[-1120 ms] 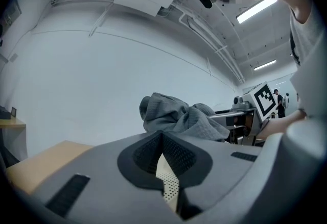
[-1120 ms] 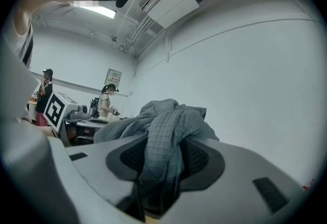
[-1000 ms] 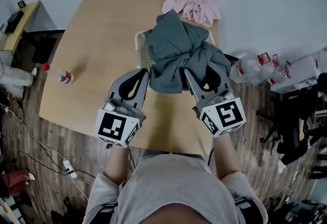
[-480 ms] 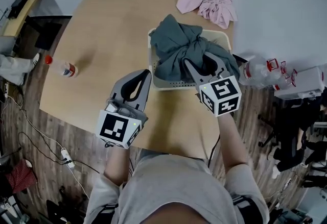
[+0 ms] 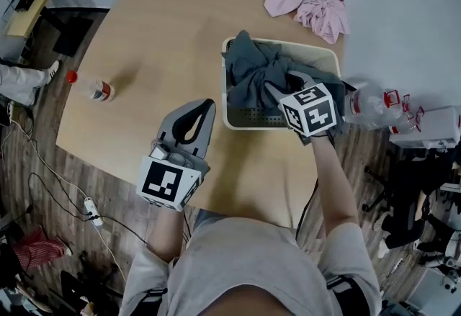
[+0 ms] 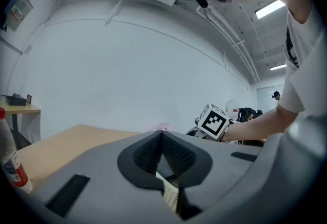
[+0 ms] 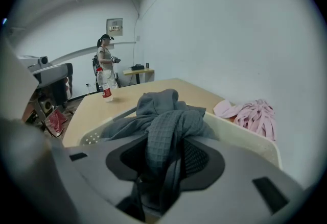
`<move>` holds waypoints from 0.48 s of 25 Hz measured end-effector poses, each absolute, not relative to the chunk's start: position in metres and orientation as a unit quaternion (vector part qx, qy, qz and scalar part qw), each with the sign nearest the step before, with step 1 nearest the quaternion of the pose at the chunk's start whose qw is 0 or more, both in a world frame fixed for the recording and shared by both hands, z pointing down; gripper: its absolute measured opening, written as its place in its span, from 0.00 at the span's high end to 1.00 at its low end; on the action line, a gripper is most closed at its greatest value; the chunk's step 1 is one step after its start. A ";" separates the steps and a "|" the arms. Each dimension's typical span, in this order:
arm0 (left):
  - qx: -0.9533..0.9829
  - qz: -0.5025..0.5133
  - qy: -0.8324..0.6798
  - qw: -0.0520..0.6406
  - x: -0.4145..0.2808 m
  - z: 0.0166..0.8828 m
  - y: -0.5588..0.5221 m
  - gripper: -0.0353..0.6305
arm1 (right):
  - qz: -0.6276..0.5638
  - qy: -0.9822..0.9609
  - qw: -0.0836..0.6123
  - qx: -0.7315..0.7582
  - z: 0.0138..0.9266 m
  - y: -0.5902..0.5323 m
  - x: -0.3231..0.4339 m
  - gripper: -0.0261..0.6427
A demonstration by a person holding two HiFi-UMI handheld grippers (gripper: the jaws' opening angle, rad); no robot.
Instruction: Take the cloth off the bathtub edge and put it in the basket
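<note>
Lowered since a sec ago, when it hung bunched above the table (image 5: pixel 166 26) w/ both grippers at it, the grey cloth (image 5: pixel 252 73) now lies heaped in the cream perforated basket (image 5: pixel 248 119). The left gripper has pulled back toward the person.

L to R: a red-capped bottle (image 5: pixel 90 86) lies near the table's left edge, well apart from the work. The left gripper (image 5: pixel 207 103) hovers just beside the basket's near-left corner, tips pressed together on nothing. The right gripper (image 5: pixel 277 89) is down inside the basket, jaws pinching a thick fold of the waffle-weave cloth. A pink garment (image 5: pixel 310 8) lies beyond the basket at the table's far-right corner; clear bottles (image 5: pixel 367 106) sit off-table at right.

Risk, as judged: fabric is packed deep between the right jaws, so lifting out before they spread fully, or a snag on the pads, would likely drag the cloth back over the rim and perhaps shift the light basket.

Cloth is crumpled, no clean axis; the heap runs roughly diagonal, peak toward the basket's far-left corner, gripped end toward near-right.
</note>
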State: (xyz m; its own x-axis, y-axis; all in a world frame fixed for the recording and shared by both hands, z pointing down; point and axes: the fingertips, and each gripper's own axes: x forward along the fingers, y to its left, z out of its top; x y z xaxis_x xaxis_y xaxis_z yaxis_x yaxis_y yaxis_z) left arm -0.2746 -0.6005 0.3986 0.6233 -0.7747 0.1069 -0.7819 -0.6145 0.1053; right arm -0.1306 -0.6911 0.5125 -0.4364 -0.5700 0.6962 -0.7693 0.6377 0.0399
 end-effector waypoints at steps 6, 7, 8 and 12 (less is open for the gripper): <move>0.893 0.026 -0.443 0.077 -0.285 0.403 -0.603 0.95 | 0.176 -0.816 0.409 0.369 0.548 -0.690 -0.133 0.70; 0.892 0.026 -0.444 0.078 -0.286 0.403 -0.603 0.95 | 0.183 -0.814 0.418 0.360 0.553 -0.689 -0.134 0.70; 0.892 0.026 -0.445 0.078 -0.287 0.404 -0.603 0.95 | 0.189 -0.811 0.428 0.351 0.557 -0.689 -0.135 0.70; 0.891 0.026 -0.447 0.080 -0.289 0.406 -0.603 0.95 | 0.194 -0.793 0.479 0.323 0.576 -0.687 -0.134 0.70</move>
State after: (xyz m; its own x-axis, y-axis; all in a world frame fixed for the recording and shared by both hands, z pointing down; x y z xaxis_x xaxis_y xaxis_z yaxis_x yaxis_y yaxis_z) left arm -0.2894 -0.6032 0.4056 0.5993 -0.7918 0.1180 -0.8001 -0.5880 0.1183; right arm -0.1338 -0.6875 0.5765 -0.3322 -0.3255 0.8853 -0.6978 0.7163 0.0015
